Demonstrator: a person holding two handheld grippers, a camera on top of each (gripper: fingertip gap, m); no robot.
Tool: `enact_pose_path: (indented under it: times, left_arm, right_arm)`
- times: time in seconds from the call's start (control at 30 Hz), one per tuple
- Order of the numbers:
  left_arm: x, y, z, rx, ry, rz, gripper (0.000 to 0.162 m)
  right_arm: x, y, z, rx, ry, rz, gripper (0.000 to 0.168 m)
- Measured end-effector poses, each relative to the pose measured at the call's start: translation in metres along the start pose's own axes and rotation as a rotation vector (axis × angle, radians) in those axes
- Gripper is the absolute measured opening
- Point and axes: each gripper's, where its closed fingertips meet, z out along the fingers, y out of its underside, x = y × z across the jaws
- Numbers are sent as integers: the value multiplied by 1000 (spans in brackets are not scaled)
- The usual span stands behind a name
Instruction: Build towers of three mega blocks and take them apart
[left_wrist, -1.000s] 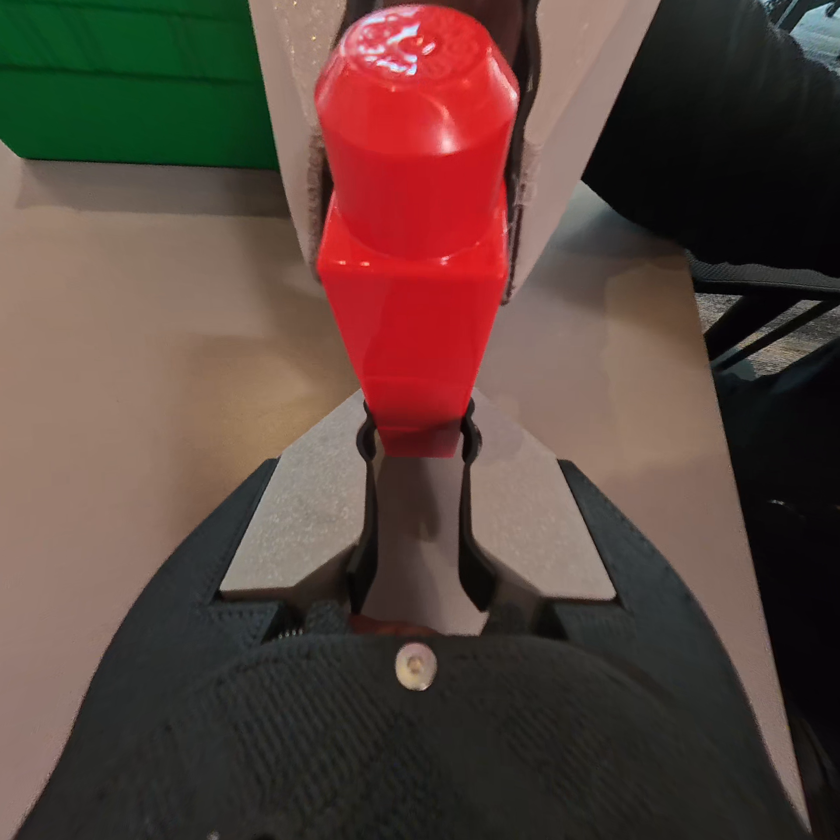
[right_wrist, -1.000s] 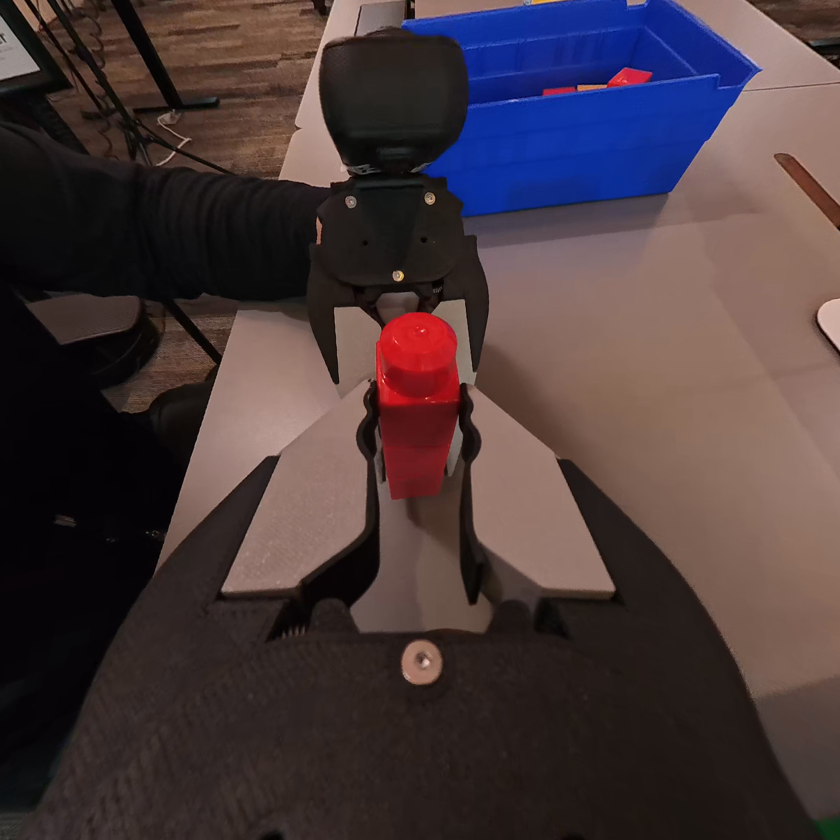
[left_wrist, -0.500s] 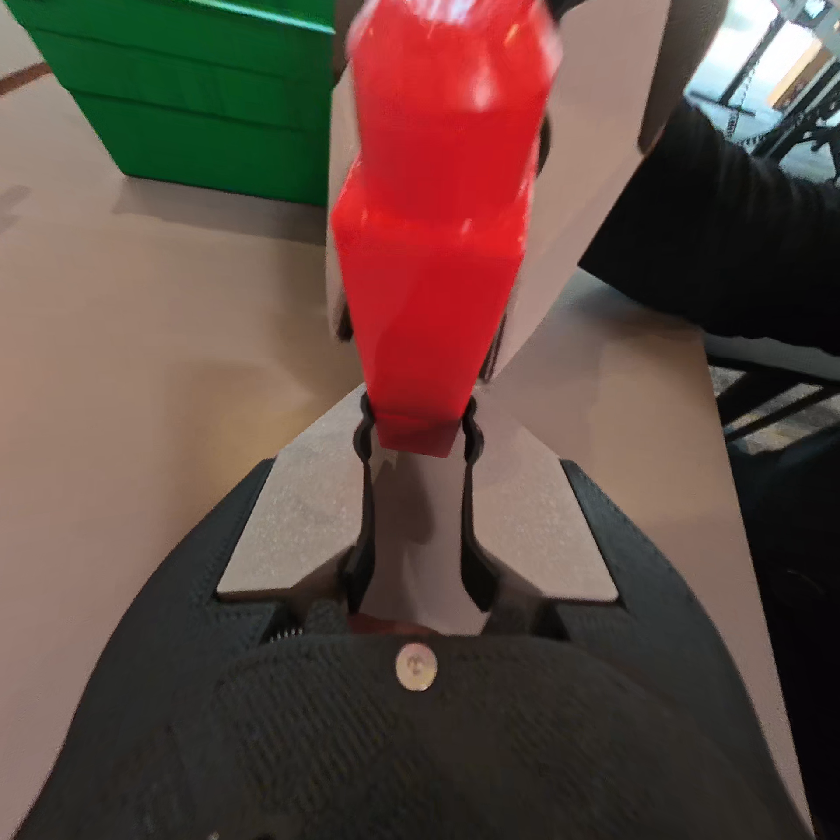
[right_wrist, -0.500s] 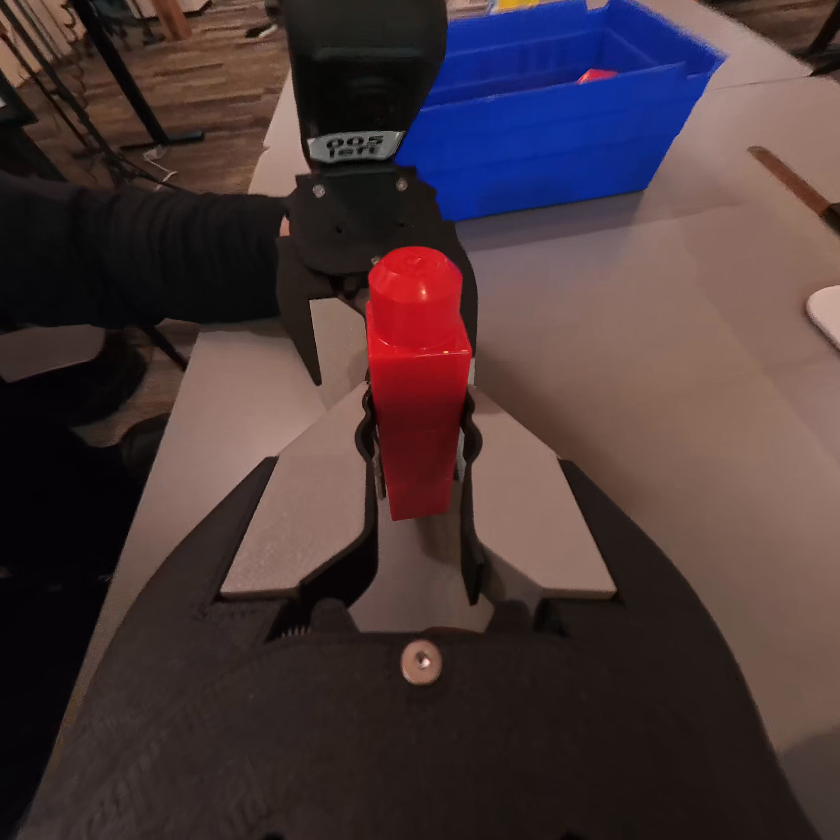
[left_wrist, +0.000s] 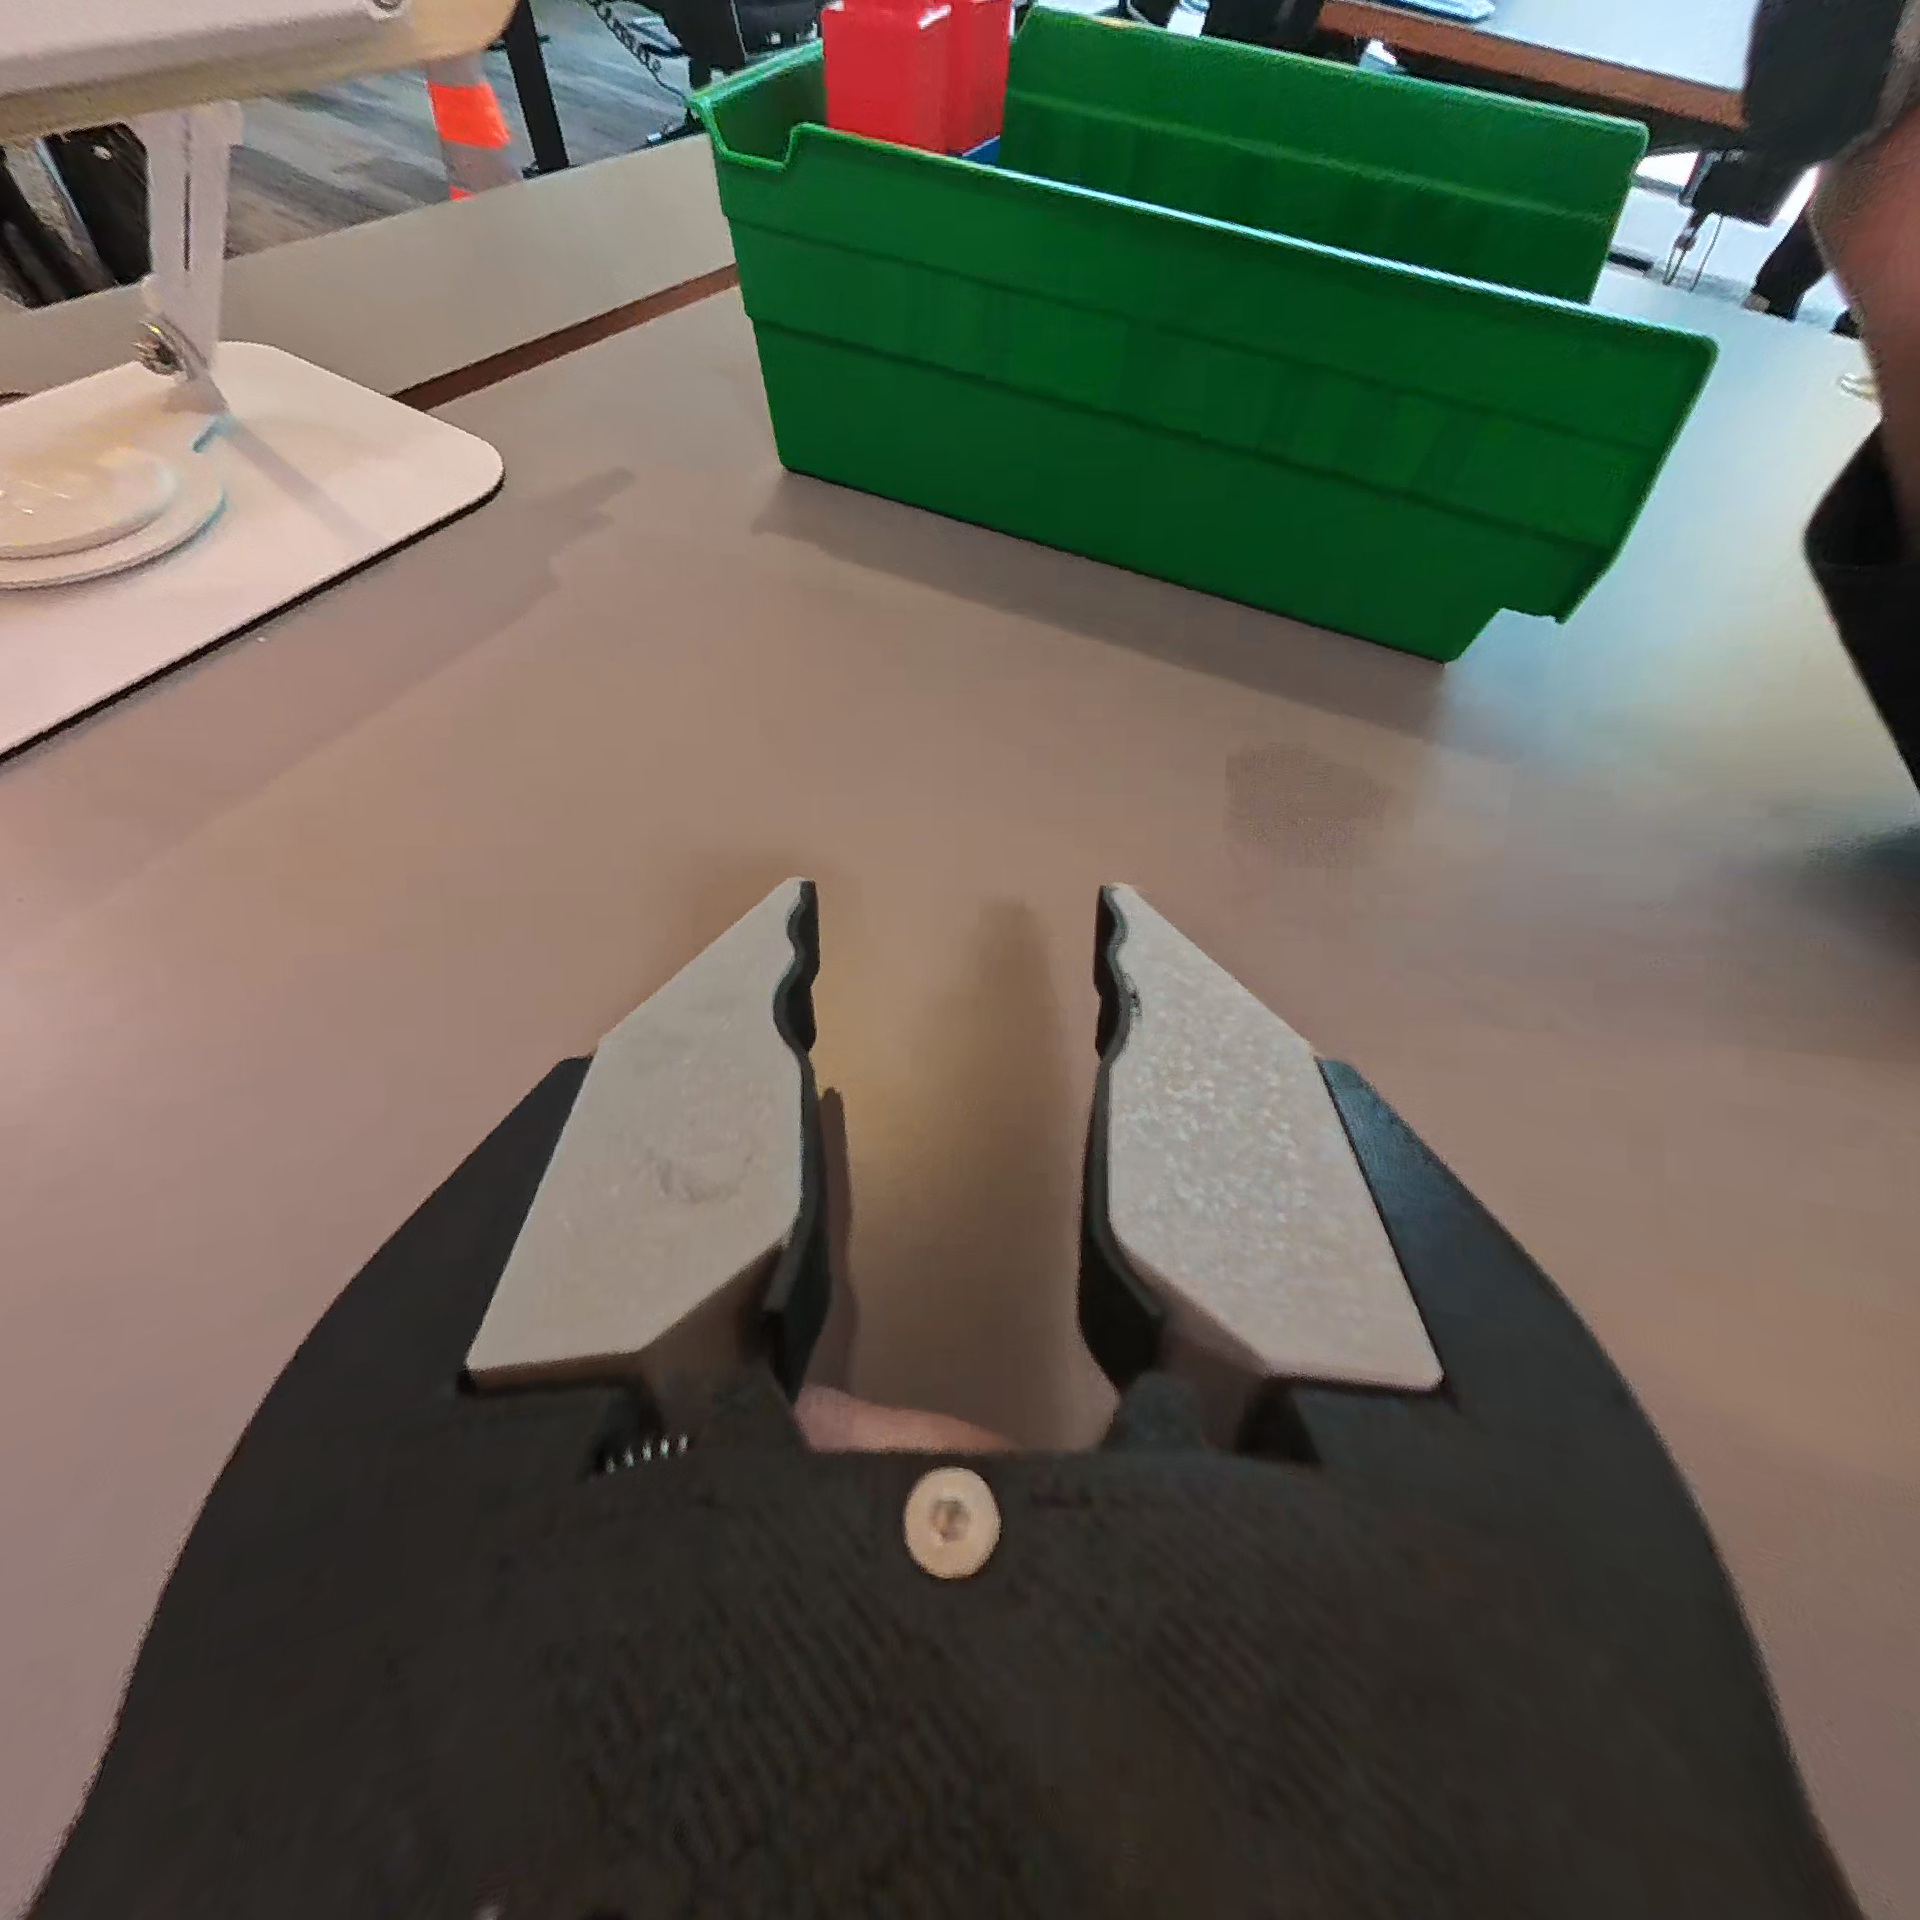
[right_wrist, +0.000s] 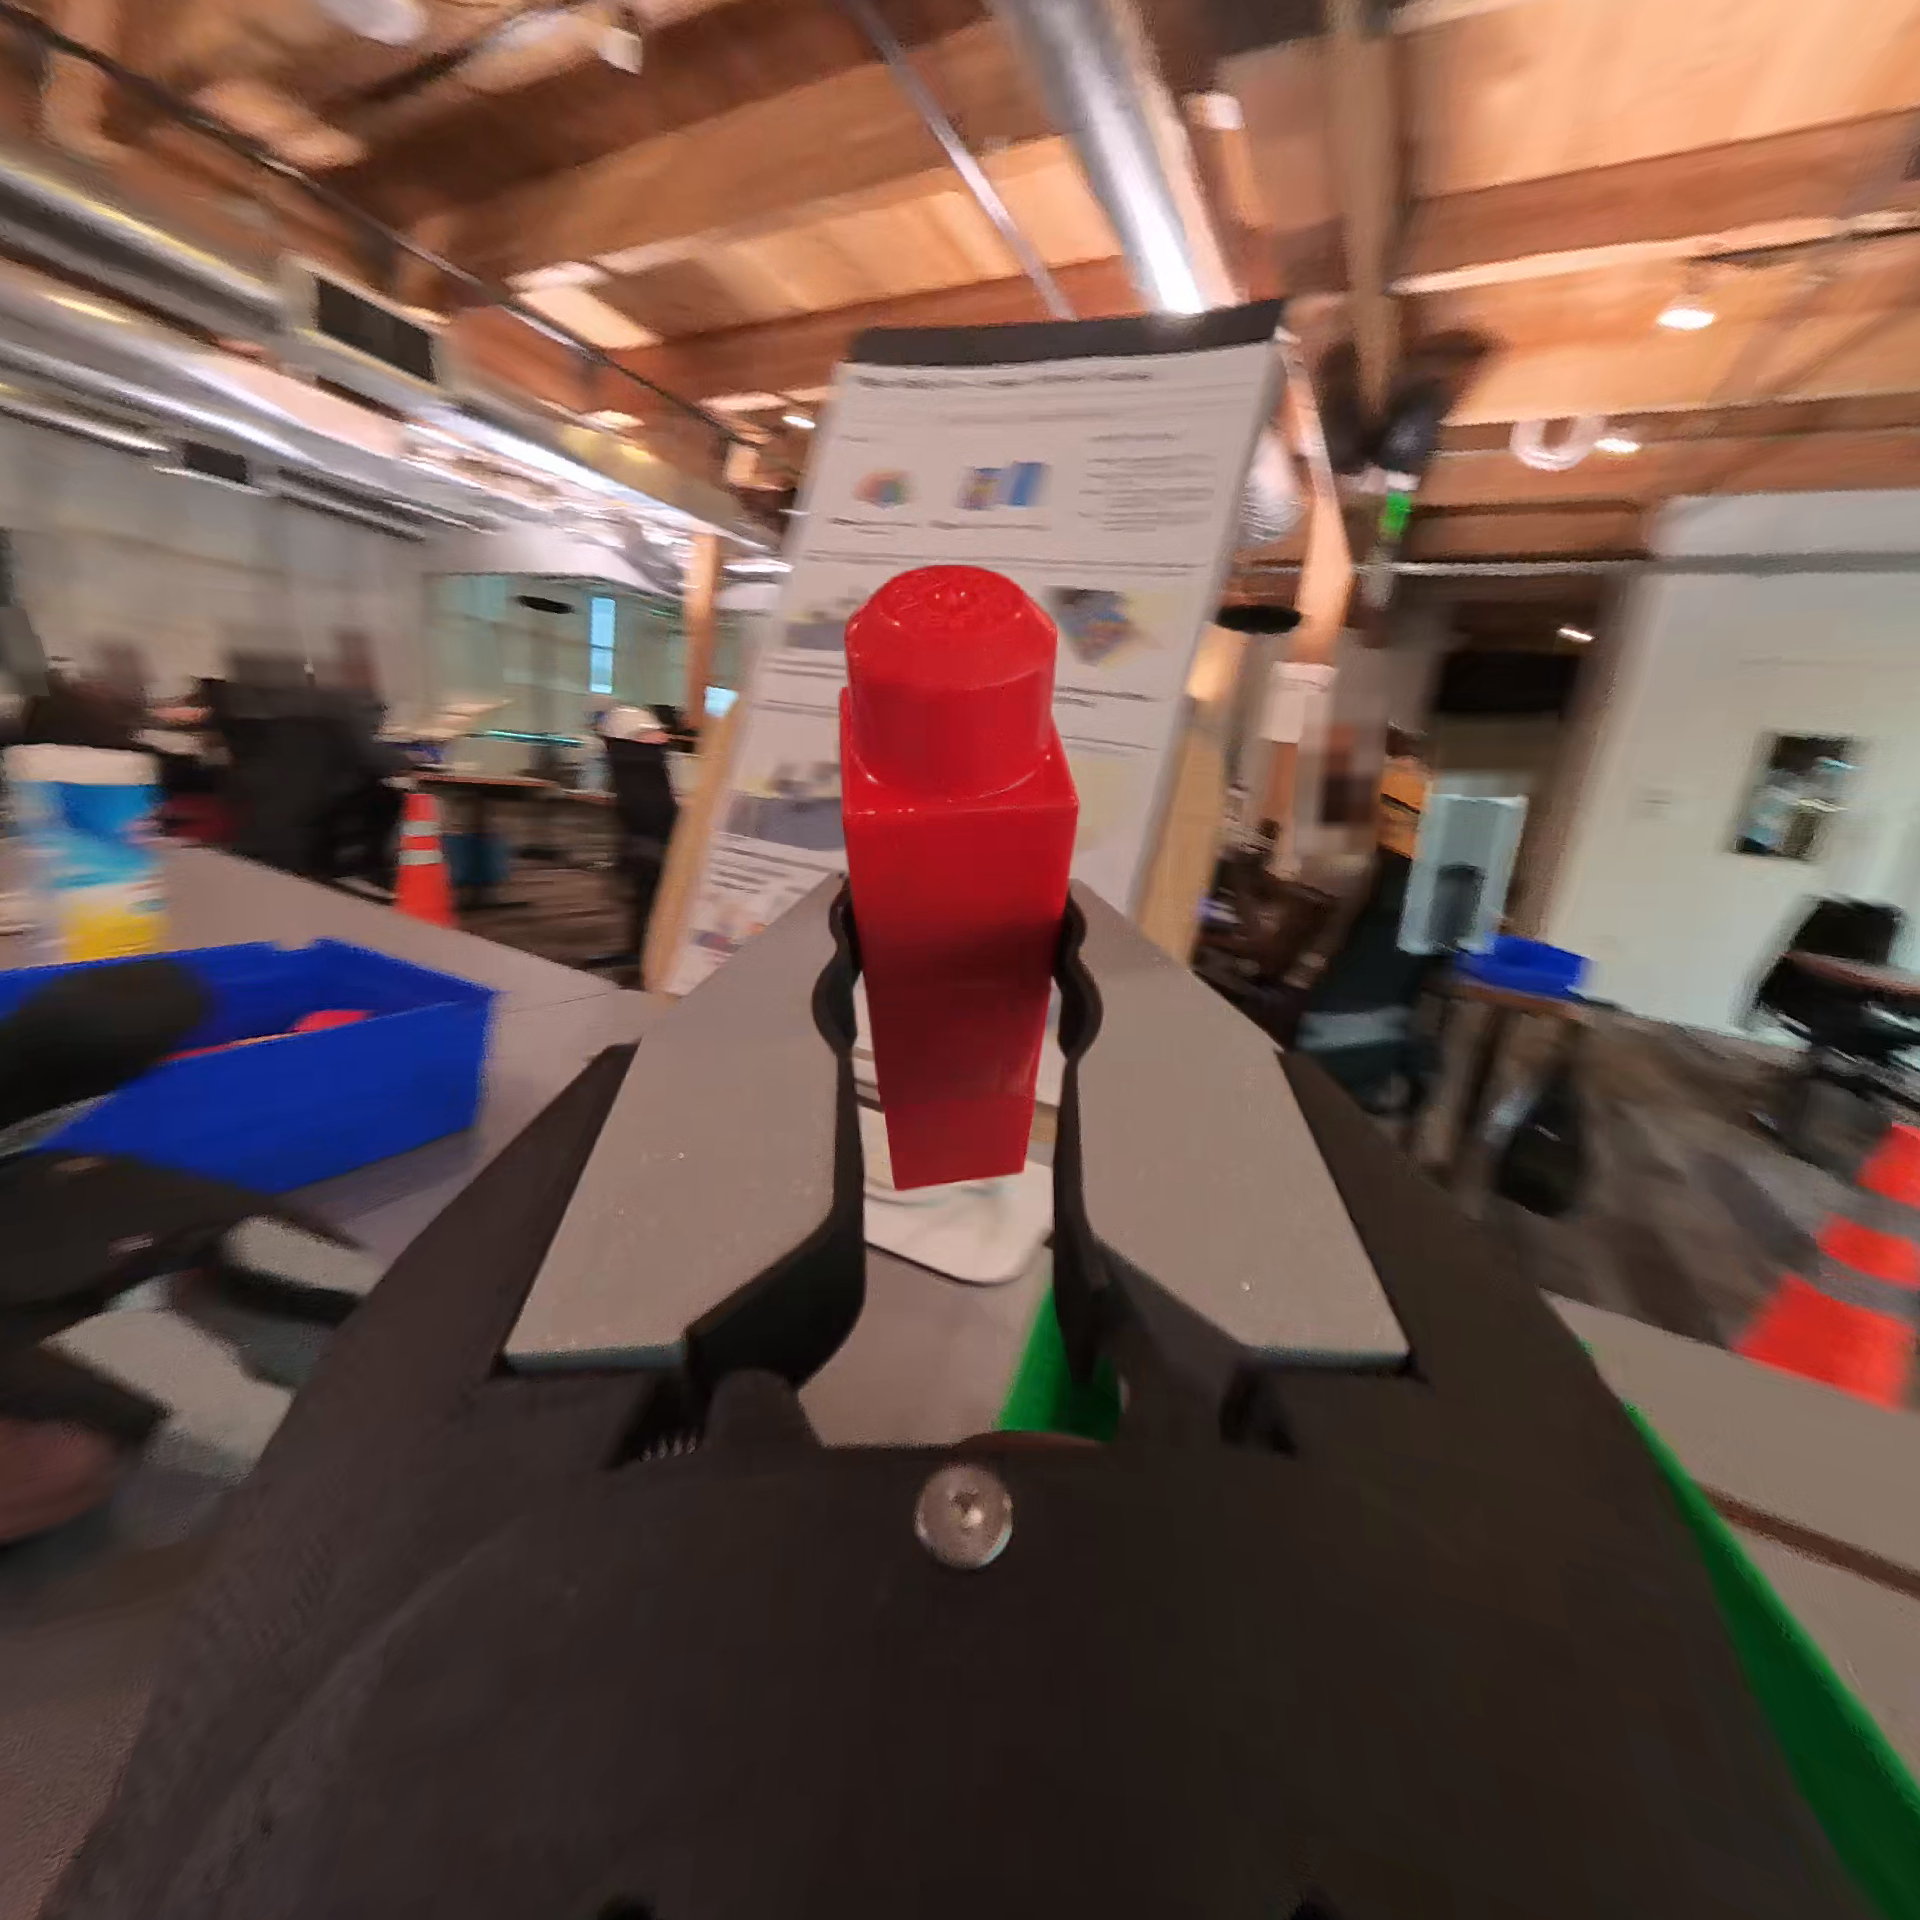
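Note:
My right gripper (right_wrist: 956, 971) is shut on a red block tower (right_wrist: 956, 883), stud end pointing away, and holds it raised and tilted up toward the room. My left gripper (left_wrist: 956, 914) is open and empty, low over the grey table (left_wrist: 935, 727). In the left wrist view the red tower (left_wrist: 914, 73) shows above the green bin (left_wrist: 1195, 416) at the far side, with a bit of blue just below it. The left gripper's dark body (right_wrist: 94, 1195) shows blurred at the left edge of the right wrist view.
A blue bin (right_wrist: 281, 1070) with red pieces stands on the table at the left. The green bin's edge (right_wrist: 1766, 1610) lies below my right gripper. A white stand base (left_wrist: 208, 509) sits at the table's left. A dark sleeve (left_wrist: 1870, 582) is at the right edge. Some 30 cm of space lies between my two pairs of fingers. My left gripper is the nearer one to the white stand base (left_wrist: 208, 509): about 30 cm, against 45 cm.
My left gripper has let go of the red tower, opened and drawn back. My right gripper has carried the tower away, up over the green bin, tilting upward.

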Motion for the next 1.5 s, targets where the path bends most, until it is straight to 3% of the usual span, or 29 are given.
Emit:
enact_pose_path:
  times: [0.1,0.23,0.4,0.8,1.0,1.07,1.23,1.33,1.4,1.5]
  left_arm:
    - [-2,0,0,-1,0,-20,51]
    - [-6,1,1,-7,-24,-32,61]
    - [-7,4,3,-28,-27,-63,61]
    - [-7,7,6,-57,-17,-77,58]
    - [-1,10,8,-76,7,-77,58]
    - [1,10,8,-80,7,-62,58]
    - [1,10,8,-77,11,-61,58]
    - [1,10,8,-78,15,-70,58]
    - [1,11,8,-78,14,-75,58]
    - [-1,10,7,-74,9,-83,58]
  right_arm:
    - [55,29,-5,-105,142,52,34]
    - [93,87,-1,-282,164,126,35]
    - [133,142,-3,-462,257,38,35]
    - [156,222,16,-726,286,46,35]
    - [157,249,13,-768,290,207,35]
    - [160,251,11,-798,311,161,35]
    - [164,234,10,-789,350,10,59]
    - [165,215,8,-723,373,16,86]
    - [170,194,3,-655,423,37,93]
    - [168,136,-4,-441,459,40,94]
